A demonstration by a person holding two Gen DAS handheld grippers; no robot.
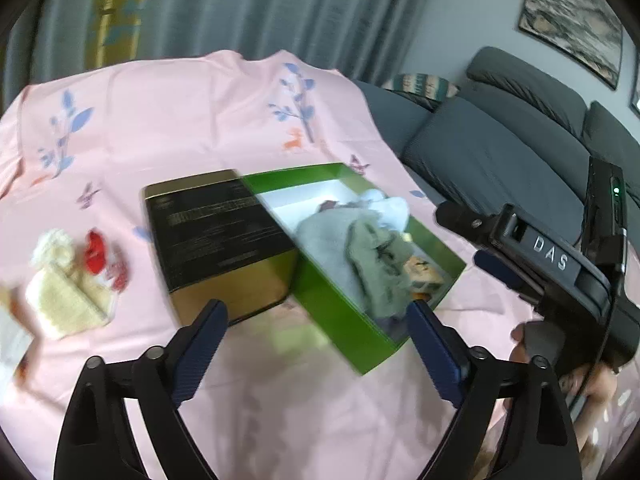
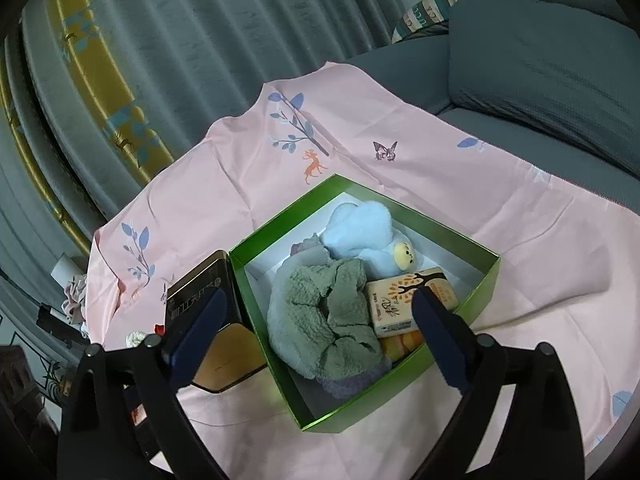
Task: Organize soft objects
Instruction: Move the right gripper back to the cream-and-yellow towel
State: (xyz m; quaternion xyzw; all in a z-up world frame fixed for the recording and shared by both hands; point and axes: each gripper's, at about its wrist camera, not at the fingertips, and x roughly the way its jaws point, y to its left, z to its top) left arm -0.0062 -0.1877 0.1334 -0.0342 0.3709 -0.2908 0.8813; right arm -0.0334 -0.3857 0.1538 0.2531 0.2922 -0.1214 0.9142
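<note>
Both grippers, left [image 1: 316, 320] and right [image 2: 320, 312], fingers spread, nothing pinched. Green box [image 2: 452, 364] holds towel [image 2: 320, 312], blue plush [image 2: 360, 232], tissue pack [image 2: 404, 292].

Handheld two-finger grippers, black frames, blue pads

Left gripper [image 1: 316, 344]: matte black arms, round pivot screws, ribbed navy pads on both fingers [image 1: 200, 352]. Right gripper [image 2: 320, 336]: same build seen from its own camera; from the left camera its black housing reads "DAS" in white, green LED lit, hand [image 1: 576, 376] partly visible below.
</note>
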